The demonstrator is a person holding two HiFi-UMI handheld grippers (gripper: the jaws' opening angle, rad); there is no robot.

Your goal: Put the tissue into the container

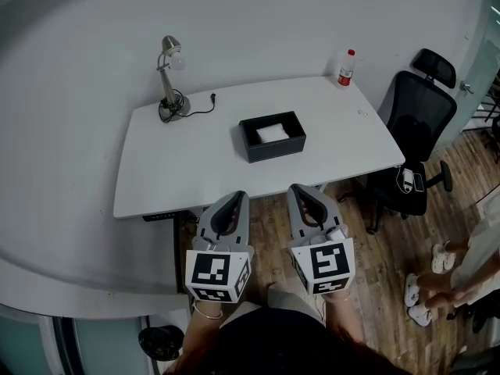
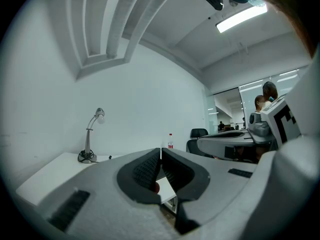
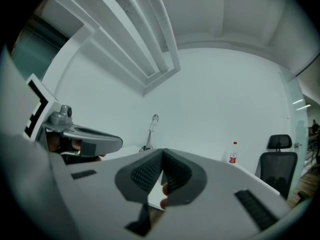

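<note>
A black open container (image 1: 272,136) sits near the middle of the white table (image 1: 156,178), and a white tissue (image 1: 272,133) lies inside it. Both grippers are held side by side in front of the table's near edge, well short of the container. My left gripper (image 1: 237,196) is shut with nothing between its jaws, and its tips (image 2: 160,153) meet in the left gripper view. My right gripper (image 1: 301,189) is also shut and empty, its tips (image 3: 162,155) touching in the right gripper view.
A desk lamp (image 1: 169,76) with a coiled cord stands at the table's far left. A red-capped bottle (image 1: 345,67) stands at the far right corner. A black office chair (image 1: 412,143) is right of the table. A person's feet (image 1: 426,291) show on the wood floor at the right.
</note>
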